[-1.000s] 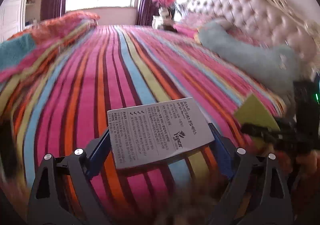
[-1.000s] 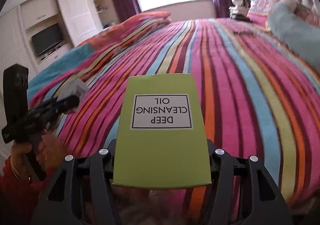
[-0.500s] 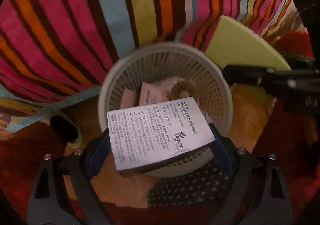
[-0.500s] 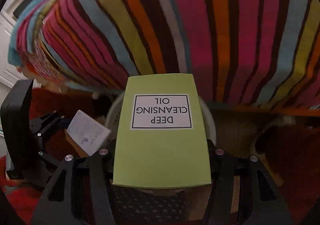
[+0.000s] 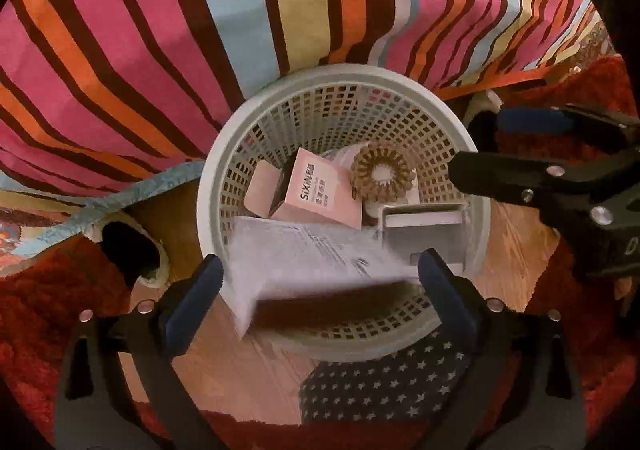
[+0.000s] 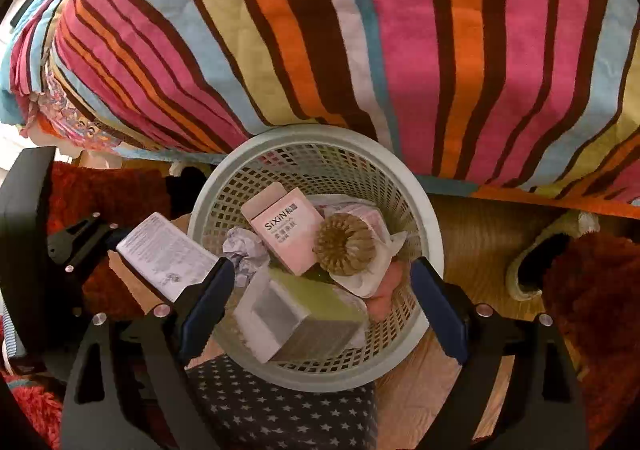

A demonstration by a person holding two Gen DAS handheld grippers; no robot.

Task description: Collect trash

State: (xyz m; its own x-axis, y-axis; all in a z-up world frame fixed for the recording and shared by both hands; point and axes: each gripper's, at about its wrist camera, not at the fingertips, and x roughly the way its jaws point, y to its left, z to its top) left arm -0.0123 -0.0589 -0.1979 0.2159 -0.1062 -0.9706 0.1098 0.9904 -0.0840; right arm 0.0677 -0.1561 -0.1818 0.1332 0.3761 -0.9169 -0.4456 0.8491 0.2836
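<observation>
Both drops in progress: left hand-held gripper (image 5: 320, 282) jaws opening, white printed carton (image 5: 308, 258) falling free into pale mesh plastic bin (image 5: 460, 130). Right hand-held gripper (image 6: 320, 290) jaws opening, empty; green-sided box (image 6: 296, 318) already in the bin. Nothing else to collect in view.

Not a lot you can actually make out here. The white printed box (image 5: 316, 258) is just a motion-smeared blob in the left wrist view, text unreadable, and it covers the basket's (image 5: 216, 174) floor around 6 o'clock. In the right wrist view its small print is too tiny to read, and the lower corner sits behind a gripper finger (image 6: 206, 306). The green box (image 6: 298, 316) only shows an open end and one side. Whatever lies under the pink box (image 6: 286, 230) and coiled hair tie (image 6: 344, 244) is buried.
</observation>
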